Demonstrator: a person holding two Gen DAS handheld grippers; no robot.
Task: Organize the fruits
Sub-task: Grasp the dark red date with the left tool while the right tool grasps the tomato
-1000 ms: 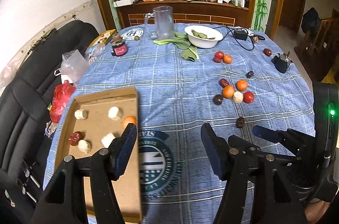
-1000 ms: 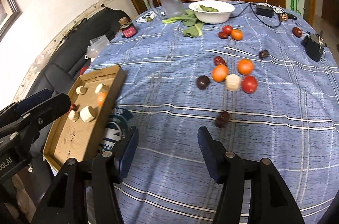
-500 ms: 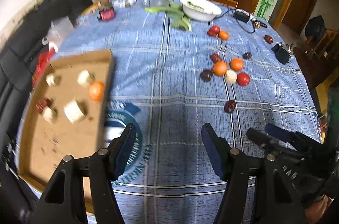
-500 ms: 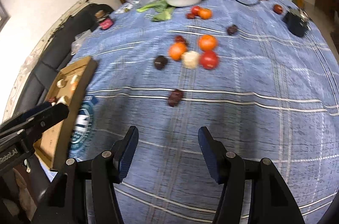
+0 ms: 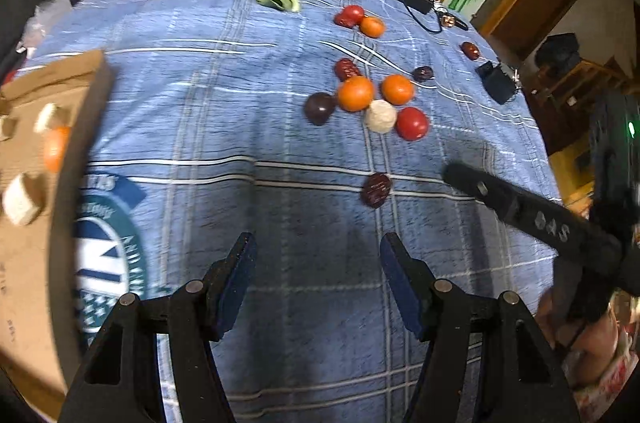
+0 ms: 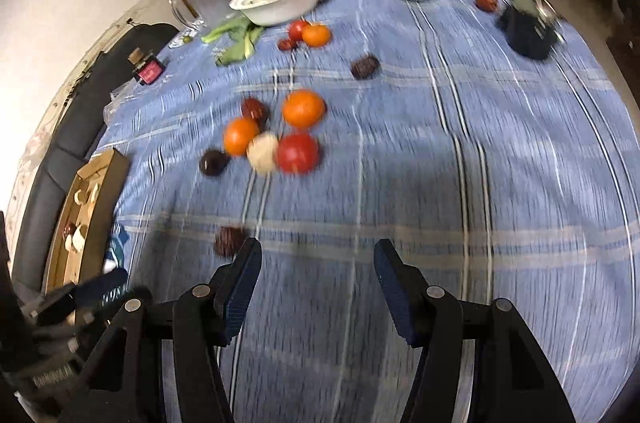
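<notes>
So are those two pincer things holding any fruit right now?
No. The left gripper and the right gripper both have open jaws with only blue tablecloth between them.

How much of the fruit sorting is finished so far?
Partly done: the cardboard tray already holds several pieces, including an orange one. Nothing is in hand; the left gripper and right gripper are open and empty. Left on the cloth: the cluster around the tomato, a dark fruit nearest the fingers, and scattered pieces farther off.
</notes>
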